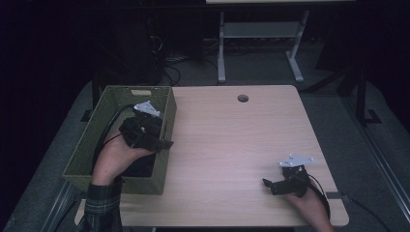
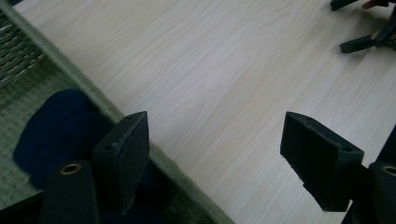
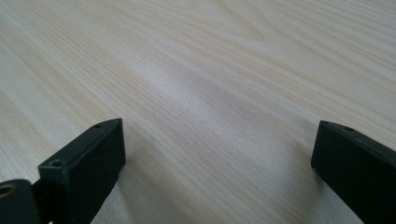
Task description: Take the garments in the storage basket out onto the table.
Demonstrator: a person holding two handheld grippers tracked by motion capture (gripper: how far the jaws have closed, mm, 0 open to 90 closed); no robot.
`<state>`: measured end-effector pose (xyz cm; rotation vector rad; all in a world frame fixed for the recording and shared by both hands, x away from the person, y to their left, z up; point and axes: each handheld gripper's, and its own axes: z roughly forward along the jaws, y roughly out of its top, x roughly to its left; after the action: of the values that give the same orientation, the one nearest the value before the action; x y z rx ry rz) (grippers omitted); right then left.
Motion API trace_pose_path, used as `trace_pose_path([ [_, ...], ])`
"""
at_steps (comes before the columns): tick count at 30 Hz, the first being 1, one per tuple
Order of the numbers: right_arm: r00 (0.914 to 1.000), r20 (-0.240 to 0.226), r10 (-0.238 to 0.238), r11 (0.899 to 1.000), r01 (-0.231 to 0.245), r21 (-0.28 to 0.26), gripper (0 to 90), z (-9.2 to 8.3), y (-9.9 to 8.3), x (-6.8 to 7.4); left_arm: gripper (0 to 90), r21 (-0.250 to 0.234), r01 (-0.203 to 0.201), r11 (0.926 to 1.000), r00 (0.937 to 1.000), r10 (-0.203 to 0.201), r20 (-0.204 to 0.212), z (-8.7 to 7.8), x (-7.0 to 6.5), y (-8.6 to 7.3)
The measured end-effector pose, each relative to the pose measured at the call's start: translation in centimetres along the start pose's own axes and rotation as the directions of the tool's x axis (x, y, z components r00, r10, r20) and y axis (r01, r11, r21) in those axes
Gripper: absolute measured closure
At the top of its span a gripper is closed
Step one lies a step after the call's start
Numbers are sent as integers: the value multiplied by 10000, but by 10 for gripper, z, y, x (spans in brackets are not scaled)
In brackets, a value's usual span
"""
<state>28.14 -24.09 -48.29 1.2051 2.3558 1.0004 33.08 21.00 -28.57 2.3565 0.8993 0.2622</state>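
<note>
Wood table (image 1: 232,140) | left tongs (image 2: 215,154) apart over basket (image 1: 116,96) rim, blue cloth (image 2: 56,126) beside | right tongs (image 3: 219,163) apart

High view: overhead, facing forward and down on the pale wooden counter (image 1: 232,145). Gripper views: close, low over that shared counter.

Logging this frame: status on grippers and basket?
Left gripper open over green woven basket's rim. Right gripper open, empty, low over the light wooden table. Dark blue cloth lies in basket. Nothing obstructing.
</note>
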Motion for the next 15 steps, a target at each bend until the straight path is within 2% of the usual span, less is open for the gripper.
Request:
trace_pose_path([
  [3,10000,0,-4,10000,4,-3,26,0,0,0,236,130,163,9998,9995,-160,-259,-3,6,-5],
  [14,10000,1,-1,10000,1,-3,26,0,0,0,235,366,630,9973,9957,-603,-697,-10,26,-22],
  [15,10000,3,-2,10000,2,-4,26,0,0,0,235,353,761,9965,9945,-733,-749,-10,27,-24],
])
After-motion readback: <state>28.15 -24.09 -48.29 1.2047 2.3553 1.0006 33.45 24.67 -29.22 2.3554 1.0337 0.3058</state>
